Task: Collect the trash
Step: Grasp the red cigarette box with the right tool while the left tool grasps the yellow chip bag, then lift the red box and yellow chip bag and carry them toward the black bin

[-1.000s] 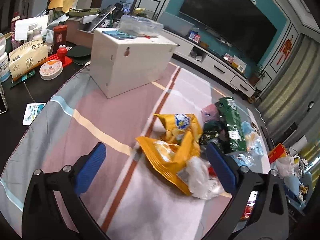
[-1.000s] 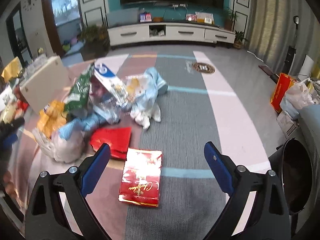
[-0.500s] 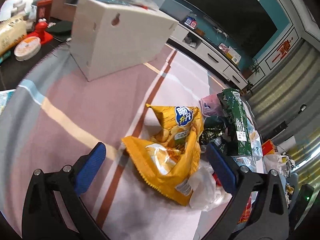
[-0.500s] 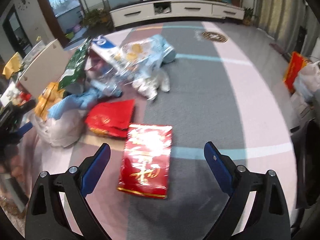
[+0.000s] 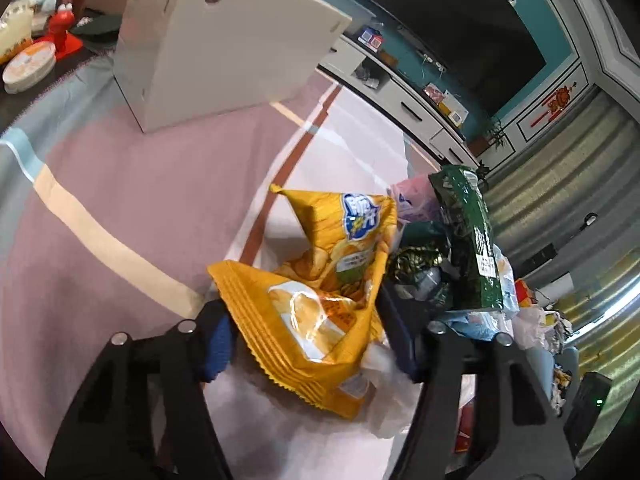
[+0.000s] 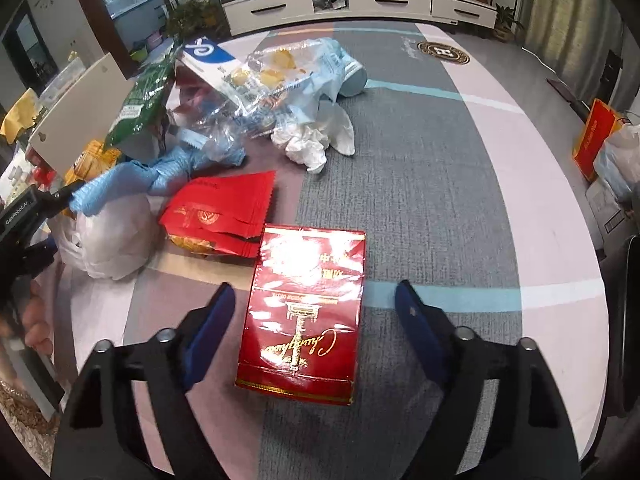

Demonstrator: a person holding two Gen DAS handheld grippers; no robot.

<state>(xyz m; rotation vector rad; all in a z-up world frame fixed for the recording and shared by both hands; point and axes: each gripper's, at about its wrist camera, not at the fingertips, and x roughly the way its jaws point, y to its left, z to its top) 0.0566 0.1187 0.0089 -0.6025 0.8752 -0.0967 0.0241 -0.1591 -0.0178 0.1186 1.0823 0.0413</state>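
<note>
pickup step: left gripper (image 5: 304, 336) jaws closing round yellow chip bag (image 5: 320, 300), right gripper (image 6: 316, 314) jaws closing w/ red box (image 6: 306, 312) between, pads not yet touching, at 6 o'clock of trash pile (image 6: 224, 92); next needs firm pinch, then lift.

Both tools share one build: the left gripper (image 5: 304, 338) and right gripper (image 6: 316, 328) have matte black, angular plastic arms fixed with round silver screws, and each finger ends in a blue pad (image 6: 208, 334). At the left edge of the right wrist view, the other black tool body carries small white lettering, beside fingers (image 6: 38, 330) of a bare hand
</note>
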